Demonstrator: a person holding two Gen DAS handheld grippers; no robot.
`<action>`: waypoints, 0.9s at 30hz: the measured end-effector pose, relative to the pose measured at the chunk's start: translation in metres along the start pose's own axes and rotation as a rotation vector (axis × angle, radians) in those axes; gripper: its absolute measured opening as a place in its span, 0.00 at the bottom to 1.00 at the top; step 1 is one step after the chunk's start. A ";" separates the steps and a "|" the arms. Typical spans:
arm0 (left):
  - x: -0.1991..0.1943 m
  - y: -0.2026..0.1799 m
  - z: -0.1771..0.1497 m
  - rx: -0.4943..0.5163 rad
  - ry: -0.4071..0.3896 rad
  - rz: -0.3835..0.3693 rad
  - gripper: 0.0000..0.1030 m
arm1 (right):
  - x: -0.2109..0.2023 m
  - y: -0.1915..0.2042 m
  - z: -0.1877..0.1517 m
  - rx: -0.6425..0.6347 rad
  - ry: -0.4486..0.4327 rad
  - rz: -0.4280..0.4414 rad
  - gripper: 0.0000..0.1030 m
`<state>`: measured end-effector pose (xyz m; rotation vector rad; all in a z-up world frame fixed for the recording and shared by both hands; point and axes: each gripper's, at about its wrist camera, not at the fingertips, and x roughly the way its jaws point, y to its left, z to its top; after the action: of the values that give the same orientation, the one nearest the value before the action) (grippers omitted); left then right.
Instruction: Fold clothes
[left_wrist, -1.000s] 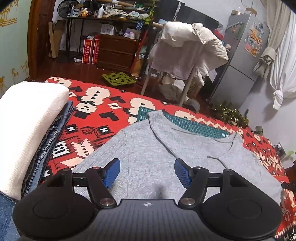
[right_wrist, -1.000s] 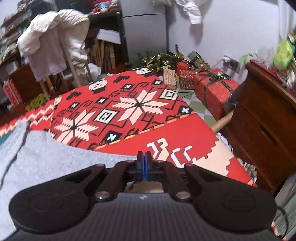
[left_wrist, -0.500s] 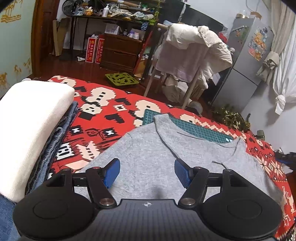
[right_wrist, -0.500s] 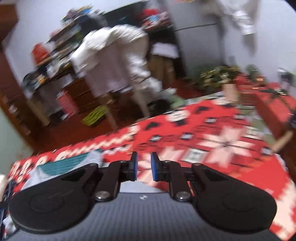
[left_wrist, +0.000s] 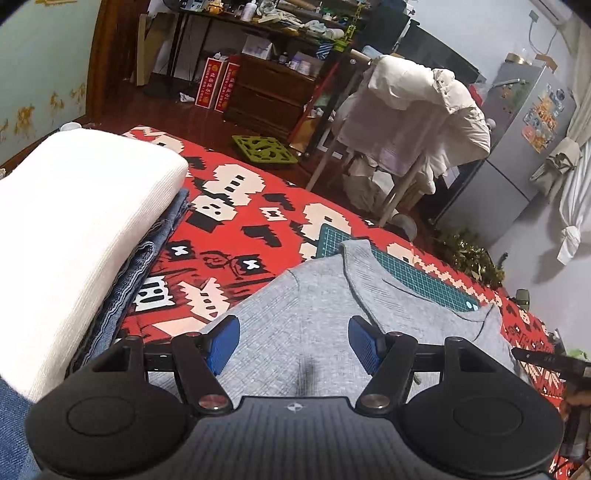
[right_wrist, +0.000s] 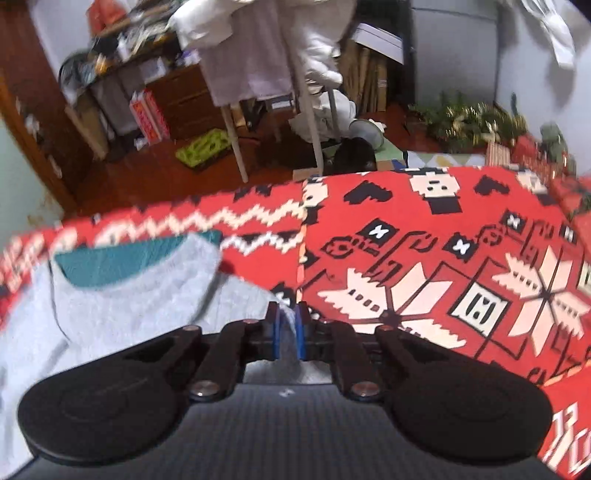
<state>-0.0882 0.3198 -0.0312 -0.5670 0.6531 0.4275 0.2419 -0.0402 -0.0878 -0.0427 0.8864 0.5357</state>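
A grey sweater (left_wrist: 314, 295) lies spread on the red patterned blanket (left_wrist: 240, 229), its neck end over a green cutting mat (left_wrist: 406, 273). My left gripper (left_wrist: 293, 345) hovers open over the sweater's body, with nothing pinched between its blue pads. In the right wrist view the sweater (right_wrist: 129, 306) fills the lower left. My right gripper (right_wrist: 288, 325) sits at the sweater's right edge. Its jaws are closing to a narrow gap, and a strip of grey cloth is caught between the pads.
A stack of folded clothes stands at the left, a white knit (left_wrist: 74, 221) on top of denim (left_wrist: 140, 266). Beyond the blanket's far edge are a drying rack with pale garments (left_wrist: 406, 110), a wooden dresser (left_wrist: 269, 96) and a fridge (left_wrist: 517, 147). Bare blanket (right_wrist: 443, 258) stretches right of the sweater.
The right gripper swung left from the bare red blanket to the sweater's edge, parted its jaws and narrowed them on the grey cloth. The left gripper drifted slightly and rolled, still open.
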 end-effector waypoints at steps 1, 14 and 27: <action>-0.001 0.000 0.000 0.002 -0.001 0.000 0.63 | 0.000 0.003 -0.001 -0.028 0.000 -0.013 0.09; -0.003 0.005 0.002 -0.008 -0.009 0.010 0.62 | -0.013 -0.015 -0.002 0.081 -0.049 -0.070 0.21; -0.005 0.004 -0.009 0.078 -0.025 0.080 0.55 | -0.120 0.032 -0.083 0.323 -0.118 0.088 0.36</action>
<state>-0.0976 0.3165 -0.0348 -0.4618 0.6675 0.4807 0.1053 -0.0850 -0.0457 0.3196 0.8526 0.4670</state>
